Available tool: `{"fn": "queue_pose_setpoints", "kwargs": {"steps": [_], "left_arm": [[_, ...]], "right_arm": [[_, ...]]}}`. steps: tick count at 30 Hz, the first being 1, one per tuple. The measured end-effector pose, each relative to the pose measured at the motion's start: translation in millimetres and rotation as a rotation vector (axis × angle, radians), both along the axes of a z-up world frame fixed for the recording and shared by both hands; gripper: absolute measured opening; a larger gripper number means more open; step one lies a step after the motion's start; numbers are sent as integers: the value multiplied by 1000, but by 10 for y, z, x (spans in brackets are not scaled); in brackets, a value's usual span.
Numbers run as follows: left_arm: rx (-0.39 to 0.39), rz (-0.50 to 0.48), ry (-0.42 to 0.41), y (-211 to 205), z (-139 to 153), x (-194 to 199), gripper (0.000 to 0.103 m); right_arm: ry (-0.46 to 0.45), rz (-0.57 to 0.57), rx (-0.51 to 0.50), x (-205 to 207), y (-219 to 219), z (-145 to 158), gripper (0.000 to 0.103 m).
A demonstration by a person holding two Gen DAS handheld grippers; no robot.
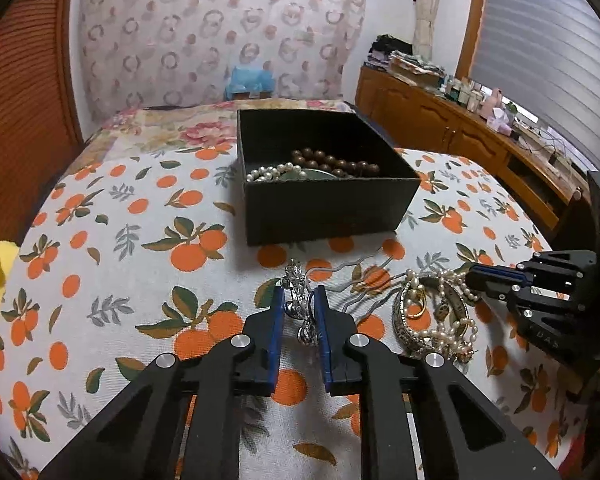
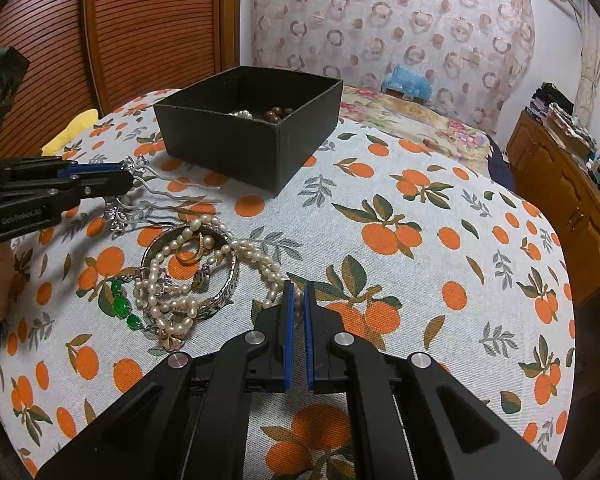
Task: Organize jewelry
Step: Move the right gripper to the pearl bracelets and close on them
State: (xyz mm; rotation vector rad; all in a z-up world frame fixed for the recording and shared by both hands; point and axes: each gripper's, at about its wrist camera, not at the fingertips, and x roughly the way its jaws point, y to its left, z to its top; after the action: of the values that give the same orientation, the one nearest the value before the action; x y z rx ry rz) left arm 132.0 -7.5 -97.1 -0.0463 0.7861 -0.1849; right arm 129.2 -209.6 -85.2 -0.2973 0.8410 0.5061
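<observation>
Now the black box [image 1: 328, 184] sits on the orange-print tablecloth [image 1: 120, 208] at twelve o'clock from the left gripper [image 1: 298, 300] — nearer than the right gripper [image 2: 299, 294], pinching the pearl strand [image 2: 260, 256] — whose jaws pinch the silver hairpin [image 1: 300, 304], prongs toward two o'clock.

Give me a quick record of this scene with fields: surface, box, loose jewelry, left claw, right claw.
surface: orange-print tablecloth
box: black open box, brown beads and pearls inside
loose jewelry: silver hairpins, bangle, gold ring, green stone piece, pearl strand
left claw: shut on a silver hairpin ornament
right claw: shut on the pearl strand's end
</observation>
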Motion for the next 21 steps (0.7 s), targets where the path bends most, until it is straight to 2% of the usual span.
{"fn": "queue_pose_setpoints", "kwargs": {"steps": [13, 16, 21], "left_arm": [[-31, -36, -112, -44, 313, -303, 9], [-28, -34, -132, -24, 371, -345, 9], [-32, -23, -159, 25, 450, -398, 8]], "right_arm": [[10, 4, 37, 13, -13, 32, 5], [-26, 9, 63, -29, -2, 153, 5], [-114, 31, 113, -120, 30, 554, 5]]}}
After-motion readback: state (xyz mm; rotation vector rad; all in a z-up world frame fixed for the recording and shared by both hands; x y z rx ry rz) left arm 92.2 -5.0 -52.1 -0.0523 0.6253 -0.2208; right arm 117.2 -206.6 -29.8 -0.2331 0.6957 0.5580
